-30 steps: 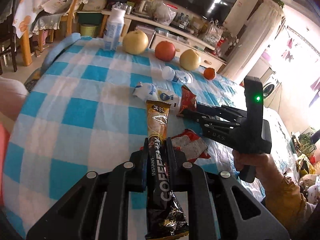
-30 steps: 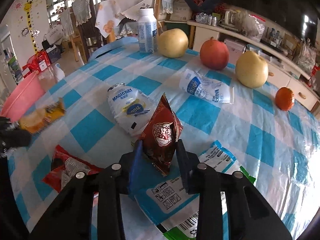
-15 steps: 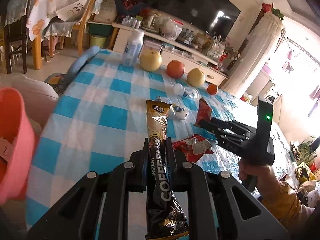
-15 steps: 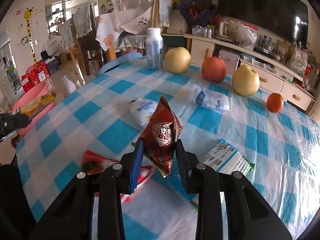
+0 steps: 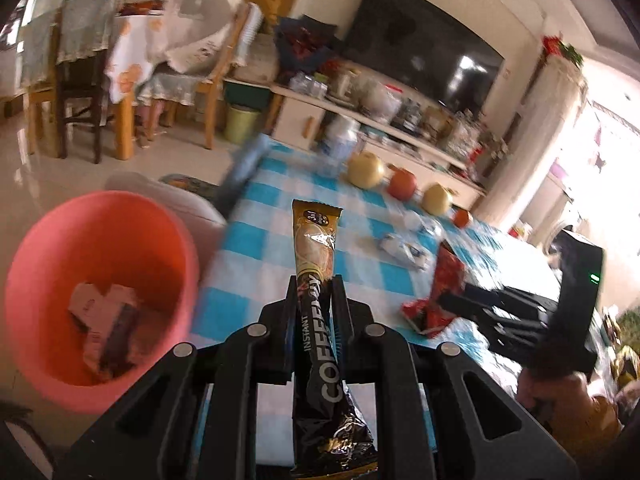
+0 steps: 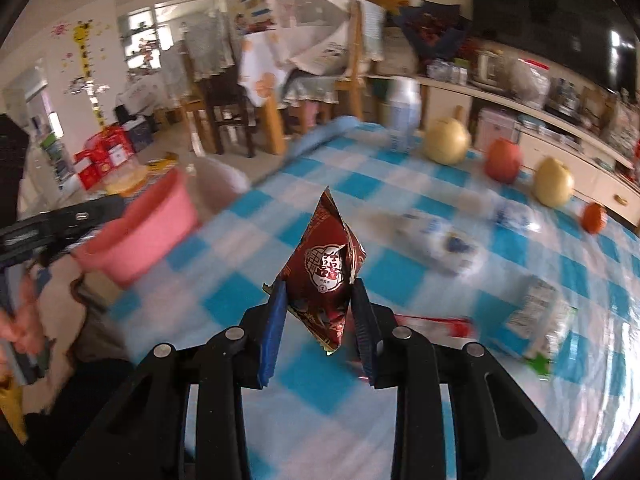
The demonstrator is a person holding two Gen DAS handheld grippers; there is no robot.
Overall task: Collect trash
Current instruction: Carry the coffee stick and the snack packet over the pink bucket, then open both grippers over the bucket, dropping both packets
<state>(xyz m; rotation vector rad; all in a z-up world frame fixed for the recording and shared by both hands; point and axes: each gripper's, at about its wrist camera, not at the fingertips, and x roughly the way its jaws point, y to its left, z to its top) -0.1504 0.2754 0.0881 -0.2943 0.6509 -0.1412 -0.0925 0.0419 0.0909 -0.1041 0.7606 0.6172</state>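
My left gripper [image 5: 314, 286] is shut on a long black and gold instant coffee sachet [image 5: 316, 240] that sticks out forward over the table edge. A pink bin [image 5: 100, 292] with some paper scraps in it stands just left of that gripper, beside the table. In the right wrist view my right gripper [image 6: 320, 300] is shut on a dark red triangular snack wrapper [image 6: 326, 272], held above the blue checked tablecloth [image 6: 224, 300]. The same bin [image 6: 140, 228] lies to its left. The right gripper [image 5: 452, 296] with its wrapper [image 5: 450, 272] also shows in the left wrist view.
A red wrapper [image 5: 424, 312], a white crumpled pack [image 5: 404, 250] and a white-green pack [image 6: 536, 312] lie on the table. Two pears, an apple [image 6: 504, 160], an orange and a white bottle [image 6: 404, 120] stand at the far edge. Chairs, a cabinet and a TV stand beyond.
Both grippers have lifted and swung left with their wrappers, away from the middle of the table. The pink bin has come into full view beside the left gripper.
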